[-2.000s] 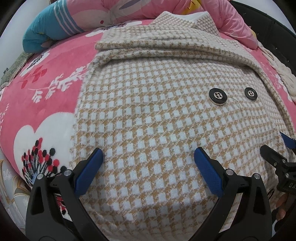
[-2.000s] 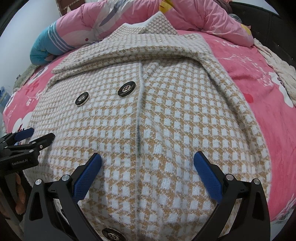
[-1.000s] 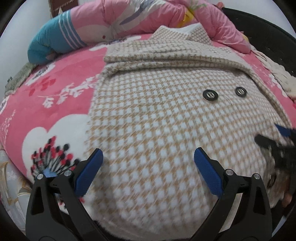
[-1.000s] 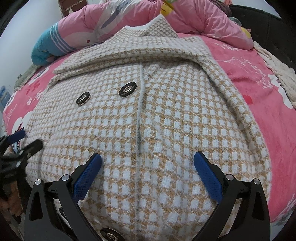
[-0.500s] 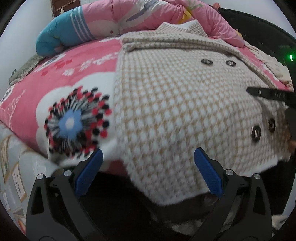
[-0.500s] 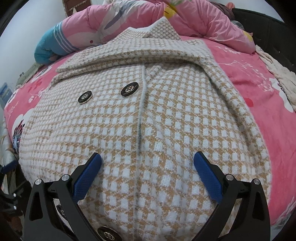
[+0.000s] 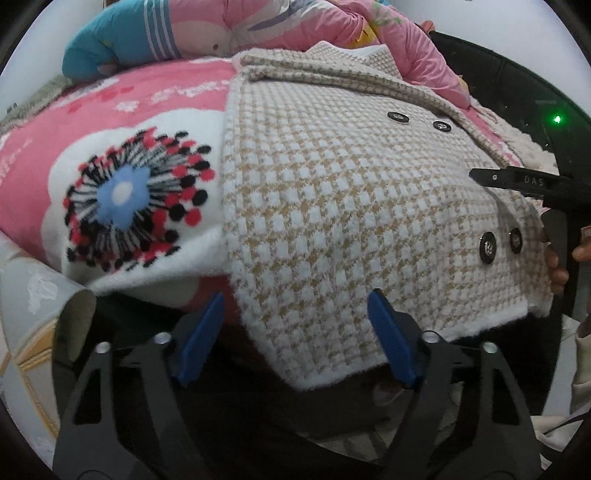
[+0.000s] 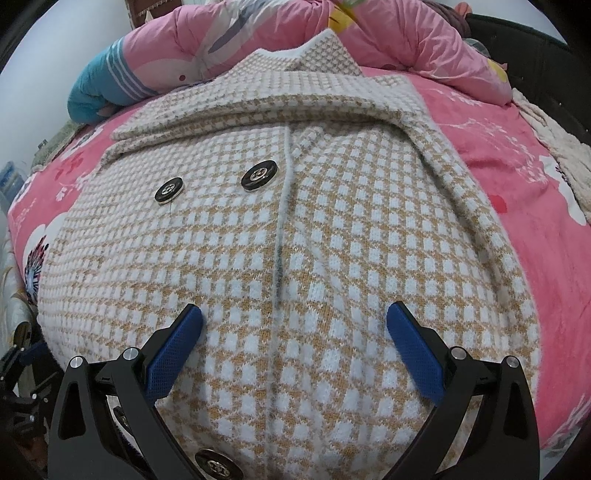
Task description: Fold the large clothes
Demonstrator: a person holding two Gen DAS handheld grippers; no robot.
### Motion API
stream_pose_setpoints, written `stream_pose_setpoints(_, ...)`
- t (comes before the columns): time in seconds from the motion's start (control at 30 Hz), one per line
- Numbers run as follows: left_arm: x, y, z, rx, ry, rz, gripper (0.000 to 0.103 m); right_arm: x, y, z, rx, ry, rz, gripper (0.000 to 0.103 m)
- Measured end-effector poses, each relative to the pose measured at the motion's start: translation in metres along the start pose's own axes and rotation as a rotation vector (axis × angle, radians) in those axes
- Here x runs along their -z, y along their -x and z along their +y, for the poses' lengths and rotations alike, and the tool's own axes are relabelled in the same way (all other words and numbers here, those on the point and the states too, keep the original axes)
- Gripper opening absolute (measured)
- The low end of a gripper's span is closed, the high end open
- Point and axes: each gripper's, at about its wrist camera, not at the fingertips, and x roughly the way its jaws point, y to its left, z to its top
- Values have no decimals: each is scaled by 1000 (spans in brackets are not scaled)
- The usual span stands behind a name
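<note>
A beige-and-white houndstooth coat (image 8: pixel 295 206) with black buttons (image 8: pixel 259 176) lies front-up on the bed, collar at the far end. My left gripper (image 7: pixel 297 339) is at the bed's near edge, where the coat's lower left hem corner (image 7: pixel 317 354) hangs over. Its jaws are closing with that corner between the blue pads (image 7: pixel 393 343), which do not press on the cloth. My right gripper (image 8: pixel 295 350) hovers open over the coat's lower front, near the centre seam, and holds nothing. The right gripper's finger (image 7: pixel 517 181) and a person's hand show at the right of the left wrist view.
A pink floral blanket (image 7: pixel 110 122) covers the bed. A rolled pink quilt (image 8: pixel 369 33) with a teal striped end (image 8: pixel 96 96) lies along the far side. A cream knitted throw (image 8: pixel 554 147) lies at the right. A dark gap lies under the bed's near edge (image 7: pixel 147 317).
My left gripper has pulled back and down from over the coat to its hem corner at the bed's edge, and its jaws have narrowed. The right gripper has kept still.
</note>
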Motion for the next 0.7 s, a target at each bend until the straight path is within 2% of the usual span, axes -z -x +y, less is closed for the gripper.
stream_pose_setpoints(0.07, 1, -3, 4, 33, 18, 3, 66, 1, 1, -1, 1, -1, 2, 97)
stream_pose_setpoints(0.3, -5, -17, 16, 124, 63, 22, 66, 2, 2, 0, 4, -2, 2, 97)
stream_pose_setpoints(0.47, -3, -10, 11, 256, 52, 23, 66, 2, 2, 0, 4, -2, 0, 97)
stream_pose_setpoints(0.57, 2, -10, 11, 315, 46, 58, 66, 1, 2, 0, 6, 1, 2, 97)
stream_pose_setpoints(0.63, 5, -16, 12, 316, 53, 92, 66, 1, 2, 0, 6, 1, 1, 97)
stream_pose_setpoints(0.7, 8, -25, 11, 286, 53, 123, 66, 1, 2, 0, 5, 1, 1, 97)
